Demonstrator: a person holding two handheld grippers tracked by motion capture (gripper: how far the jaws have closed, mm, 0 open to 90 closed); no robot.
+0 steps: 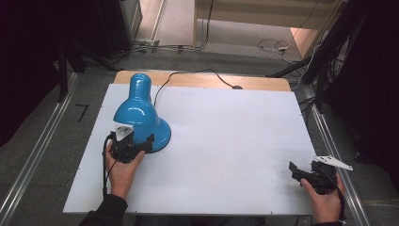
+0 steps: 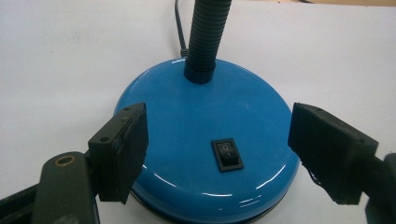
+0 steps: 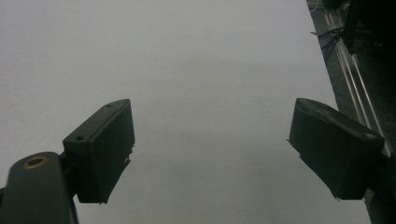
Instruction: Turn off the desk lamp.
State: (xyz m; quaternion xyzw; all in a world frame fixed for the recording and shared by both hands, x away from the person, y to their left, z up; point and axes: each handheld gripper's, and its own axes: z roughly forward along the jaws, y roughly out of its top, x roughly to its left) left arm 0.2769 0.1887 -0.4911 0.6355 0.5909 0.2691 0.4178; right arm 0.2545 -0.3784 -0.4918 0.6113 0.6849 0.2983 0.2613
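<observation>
The blue desk lamp [image 1: 141,115] stands on the white table [image 1: 226,141], toward its far left part, with its shade bent forward and down so that from the high view the shade hides most of the base. A black cord [image 1: 188,75] runs from behind the lamp toward the table's far edge.

The left gripper [image 1: 149,141] sits just on the near side of the lamp, held low by the person's left hand [image 1: 123,169]. In the left gripper view its two black jaws stand wide apart, one to each side of the lamp's round blue base [image 2: 201,140], with clear gaps between pads and metal: nothing is gripped, and the tool is released. The base lies between and slightly beyond the jaws. A small black rocker switch [image 2: 227,155] is set in the top of the base, on the side nearest the gripper (roughly midway between the two jaws). Beyond the switch, the ribbed black neck [image 2: 205,37] rises from the middle of the base.

The right gripper [image 1: 294,168] is well apart from the lamp, at the table's near right corner, held in the right hand [image 1: 327,197]. In the right gripper view its jaws are spread wide over bare white table, holding nothing.
</observation>
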